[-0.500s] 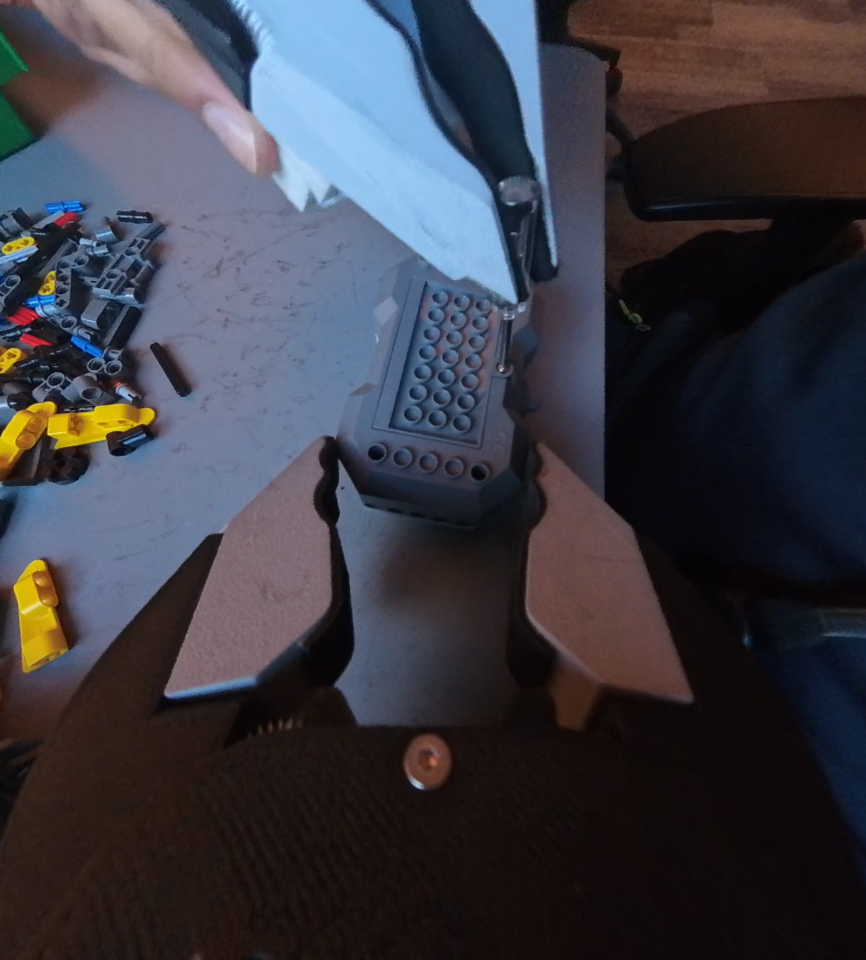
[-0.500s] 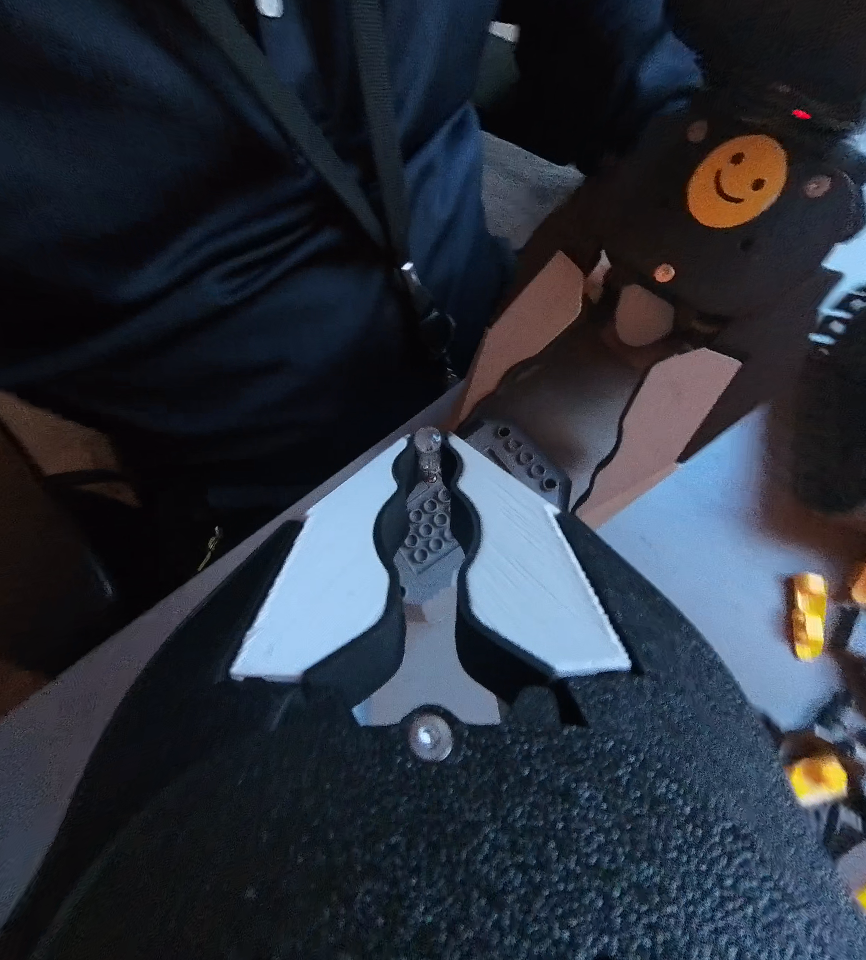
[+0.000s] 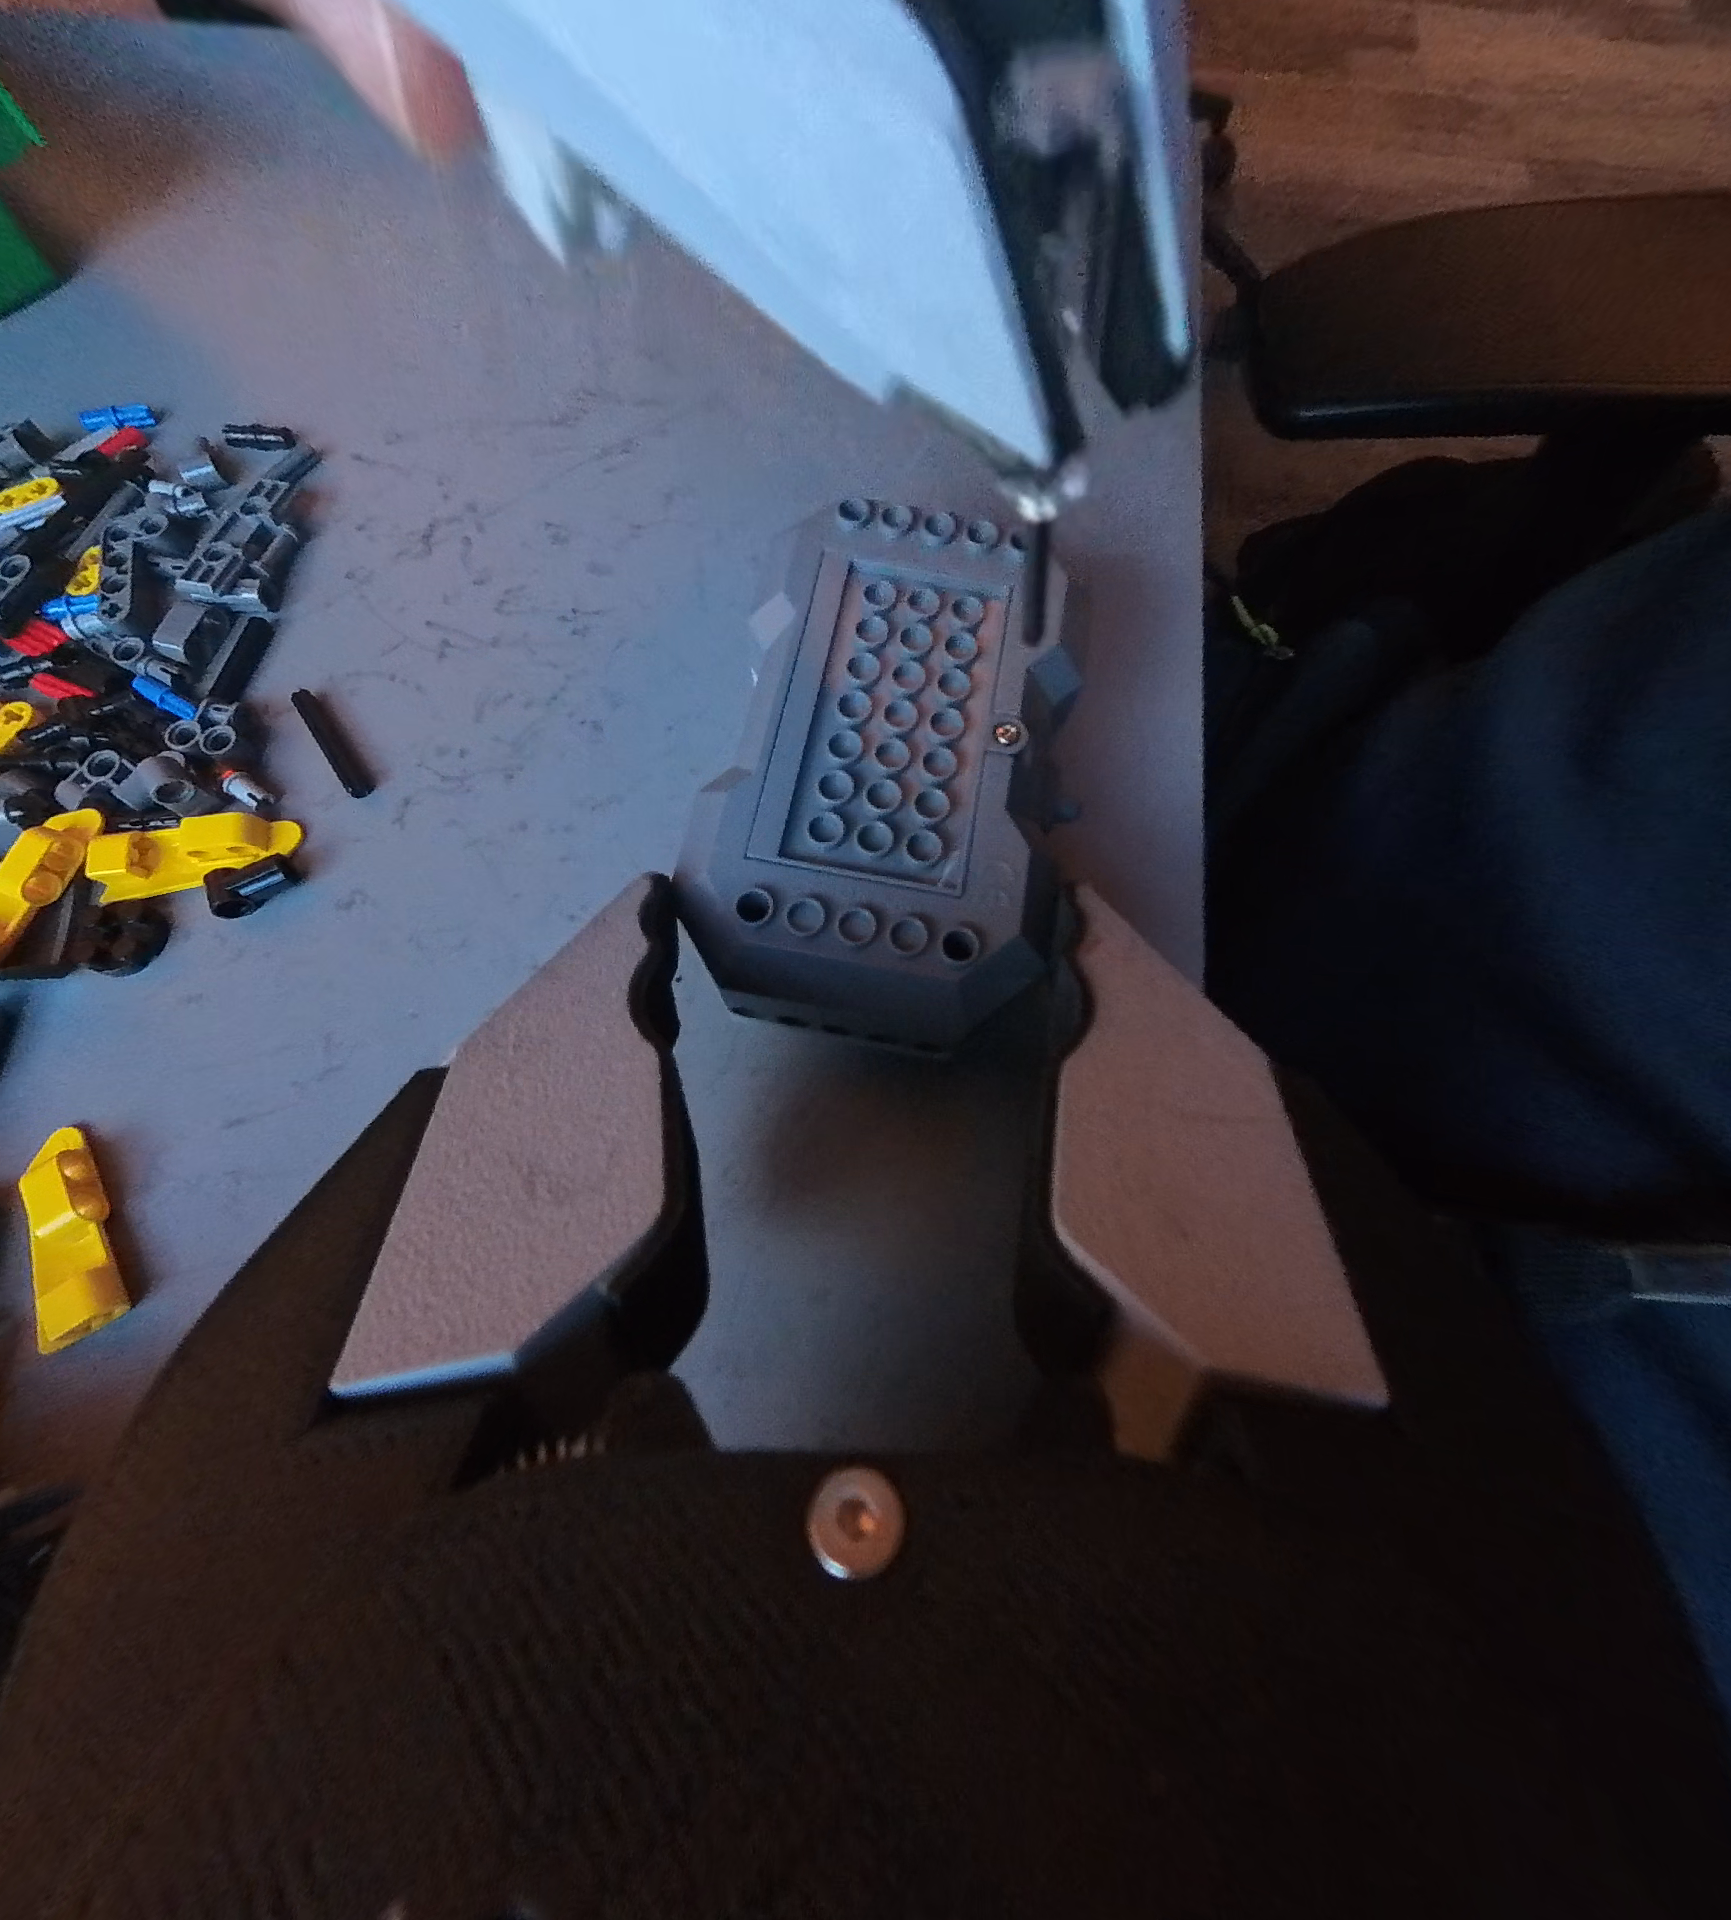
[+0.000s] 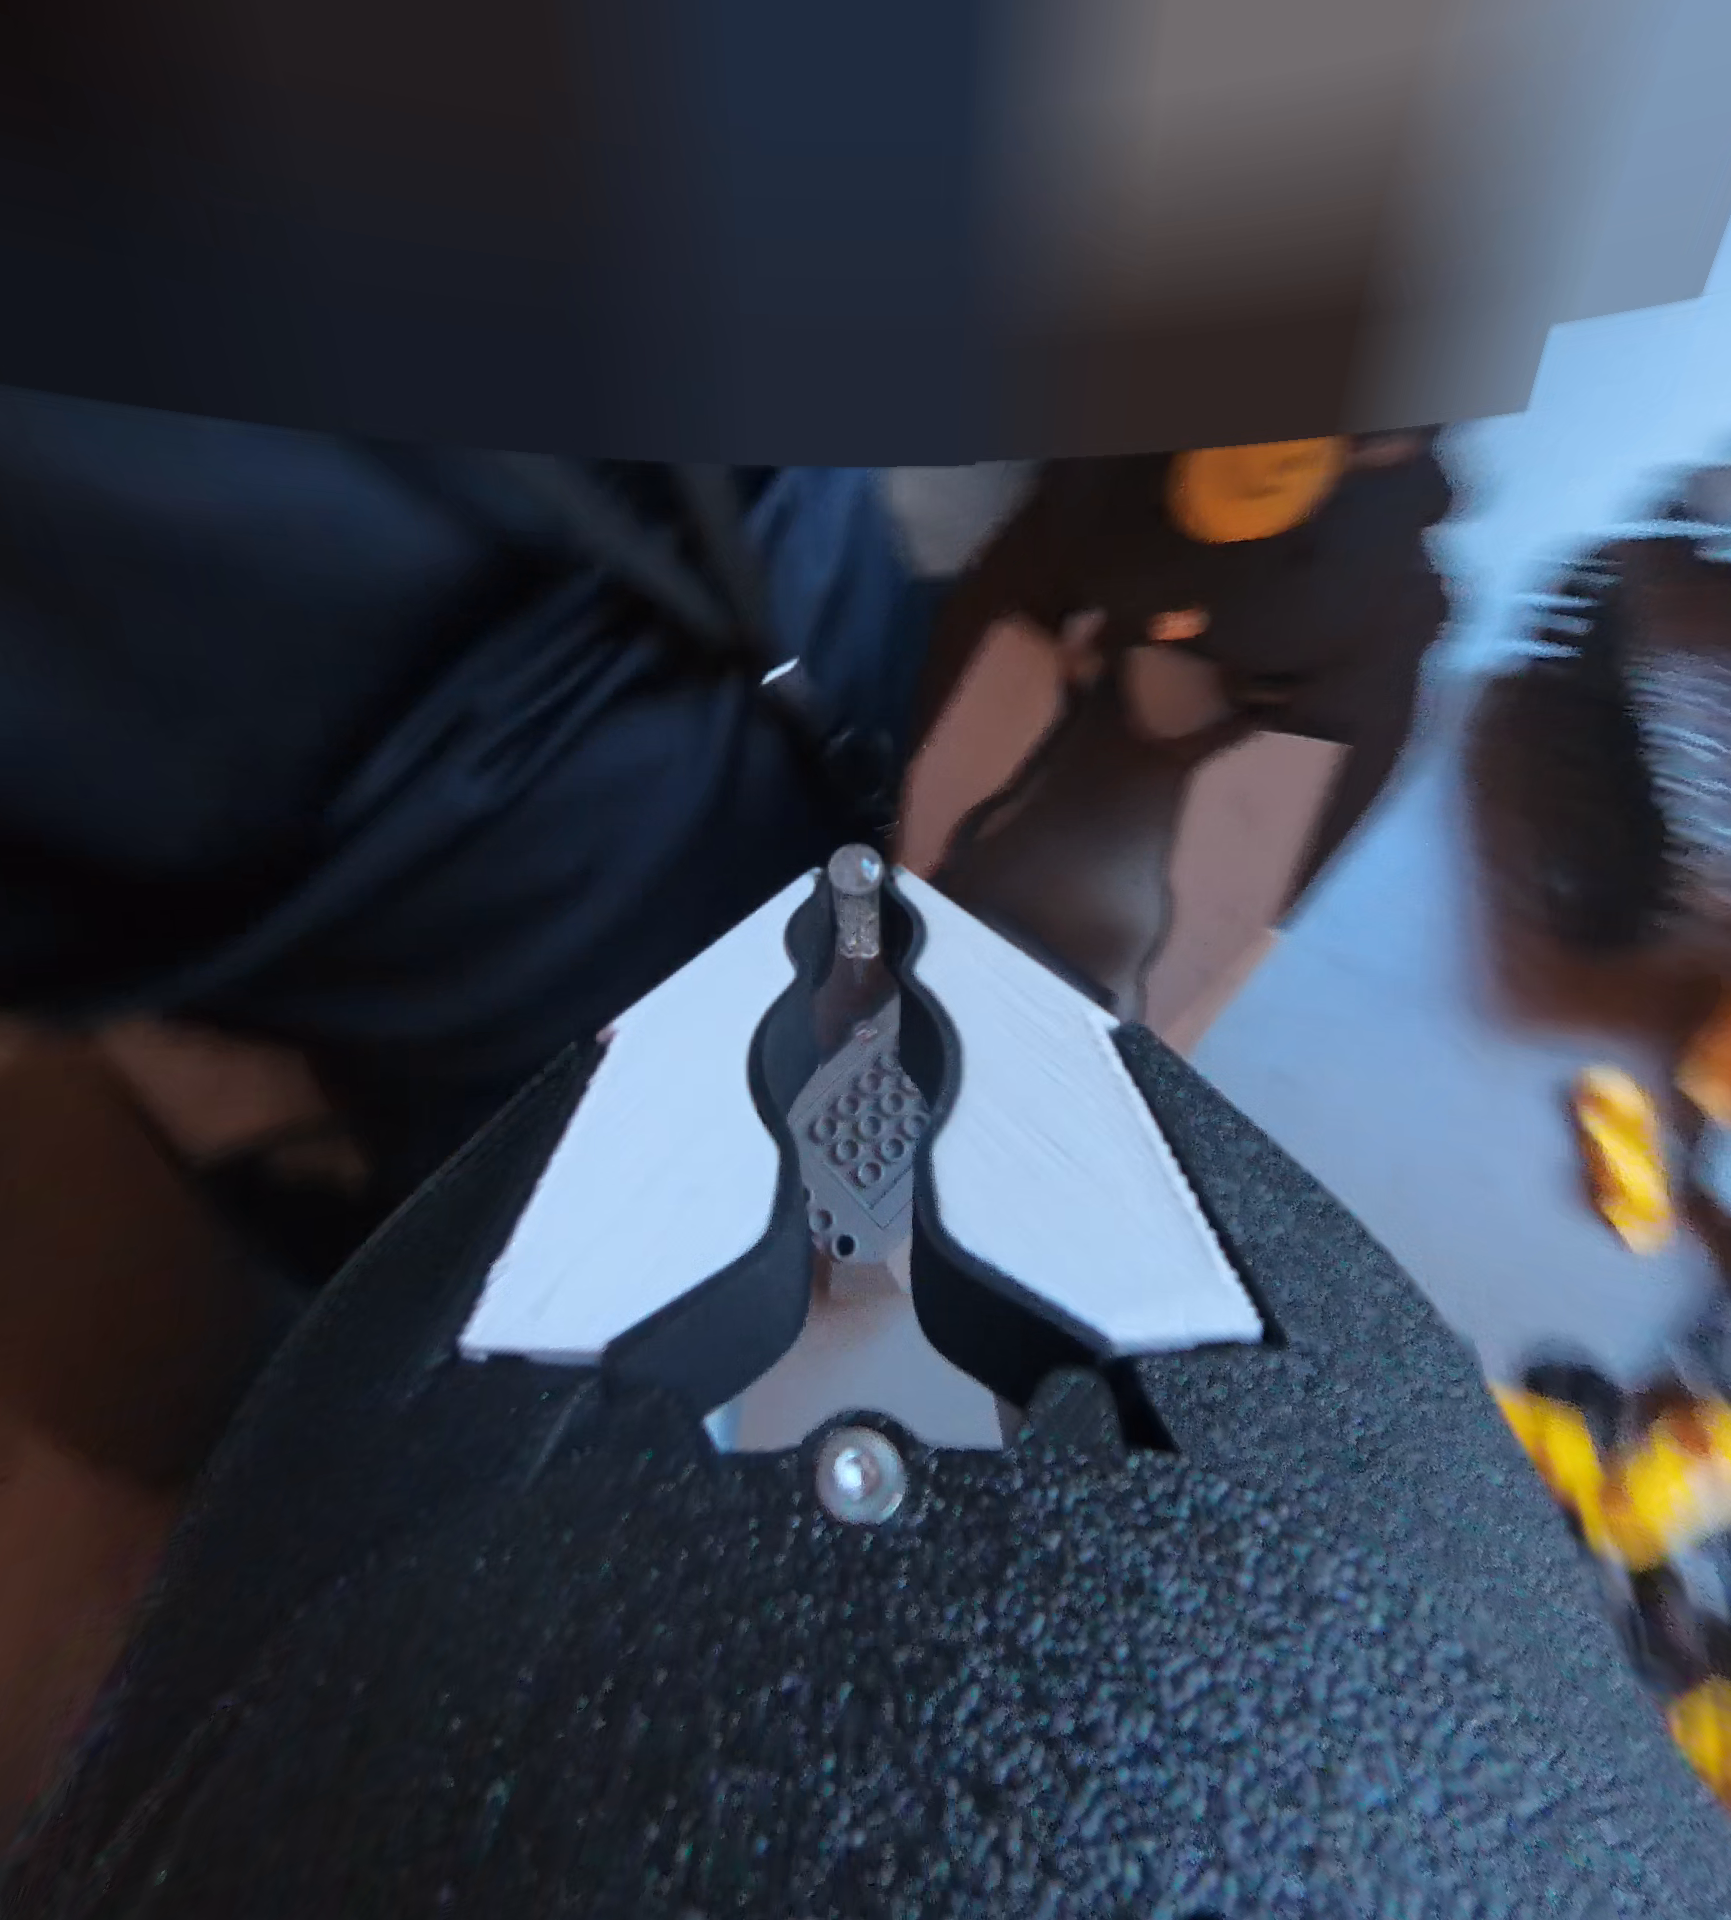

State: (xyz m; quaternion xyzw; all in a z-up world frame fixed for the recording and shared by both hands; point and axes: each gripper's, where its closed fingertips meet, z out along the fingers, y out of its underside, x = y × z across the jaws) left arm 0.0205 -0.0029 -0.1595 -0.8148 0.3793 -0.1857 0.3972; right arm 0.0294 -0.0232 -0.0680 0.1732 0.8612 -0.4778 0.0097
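Left gripper (image 3: 866, 925): brown flat-faced fingers on a black ribbed body, jaws spread about as wide as the near end of a dark grey studded block (image 3: 876, 764), one fingertip at each near corner. Contact looks likely but firm grip cannot be confirmed.

Block: moulded plastic, elongated octagonal outline with chamfered corners, a recessed panel of round studs on top, a row of holes at each short end, and a small brass-coloured screw (image 3: 1008, 734) at its right edge. Its long axis runs away from the left camera, roughly parallel to the right edge of the table (image 3: 487, 520), and it lies flat close to that edge. The table top is grey, matte and scuffed.

Right gripper (image 4: 861, 914): white fingers with wavy black inner pads, closed on a thin metal driver (image 4: 856, 904), a knurled shaft with a rounded shiny cap, pointing down towards the block seen through the gap. In the left wrist view this gripper is blurred and cut off by the top of the frame; the driver tip sits just above the block's far right corner, contact not resolvable.

Left of the block, well apart: a heap of loose building pieces (image 3: 82, 665), yellow, black, grey, blue and red, partly cut off. A black pin (image 3: 332, 744) lies alone.
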